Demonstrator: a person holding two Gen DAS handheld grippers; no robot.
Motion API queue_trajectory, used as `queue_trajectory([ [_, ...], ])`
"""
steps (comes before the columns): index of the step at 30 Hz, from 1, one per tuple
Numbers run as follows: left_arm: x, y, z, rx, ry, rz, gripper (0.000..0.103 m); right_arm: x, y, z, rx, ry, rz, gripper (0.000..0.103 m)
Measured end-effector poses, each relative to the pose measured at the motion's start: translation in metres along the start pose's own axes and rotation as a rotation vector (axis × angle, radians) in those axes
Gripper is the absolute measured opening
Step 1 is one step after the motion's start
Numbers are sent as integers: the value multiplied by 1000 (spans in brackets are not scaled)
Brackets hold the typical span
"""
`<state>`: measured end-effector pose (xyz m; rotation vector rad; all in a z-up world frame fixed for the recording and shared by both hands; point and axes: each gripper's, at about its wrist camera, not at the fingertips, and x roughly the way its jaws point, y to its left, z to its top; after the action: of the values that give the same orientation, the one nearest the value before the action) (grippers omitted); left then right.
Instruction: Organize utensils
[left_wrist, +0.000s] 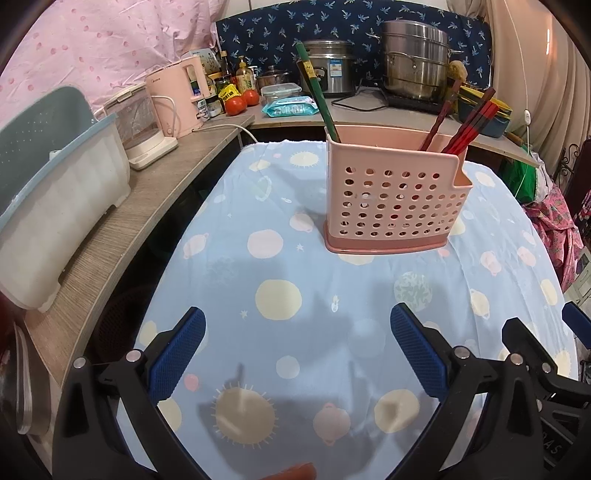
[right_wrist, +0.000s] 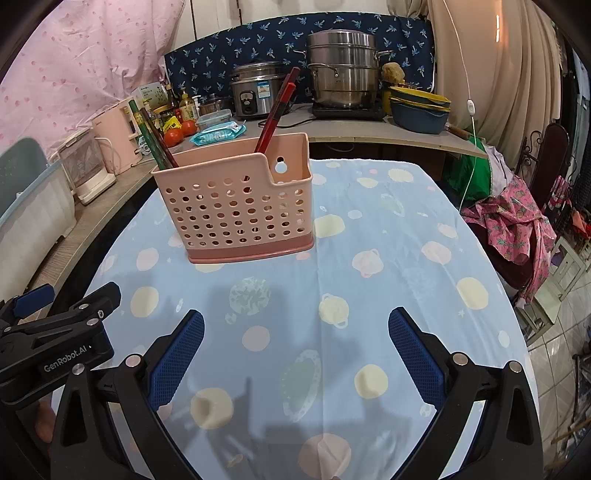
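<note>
Both grippers, left gripper (left_wrist: 297, 354) and right gripper (right_wrist: 295, 354), hover with jaws spread and empty in front of the pink holder (left_wrist: 391, 199), which already contains the green chopsticks (left_wrist: 317, 92) and red chopsticks (left_wrist: 467, 125), so the sorting appears essentially complete.

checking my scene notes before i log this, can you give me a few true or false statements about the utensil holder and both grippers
1. The pink utensil holder stands upright on the blue patterned tablecloth. True.
2. The left gripper is shut on a chopstick. False: its fingers are spread apart with nothing between them.
3. Green chopsticks lean at the holder's left end, red chopsticks at its right end. True.
4. The right gripper is open and holds nothing. True.
5. The holder lies tipped over on the wooden counter. False: it stands on the tablecloth.
6. Loose chopsticks lie on the tablecloth between the grippers and the holder. False: none show there.
</note>
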<state>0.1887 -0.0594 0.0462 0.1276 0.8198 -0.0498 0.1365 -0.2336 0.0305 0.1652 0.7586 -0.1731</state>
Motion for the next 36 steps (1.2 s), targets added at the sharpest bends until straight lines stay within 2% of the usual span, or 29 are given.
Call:
queue_trajectory([
  [20,9,2,1,-17,30,-4,96,5,-3,-1,8,10,-2,96],
  [36,5,1,2,-1,4,8,96,7,-5,-3,13,9,-7,96],
])
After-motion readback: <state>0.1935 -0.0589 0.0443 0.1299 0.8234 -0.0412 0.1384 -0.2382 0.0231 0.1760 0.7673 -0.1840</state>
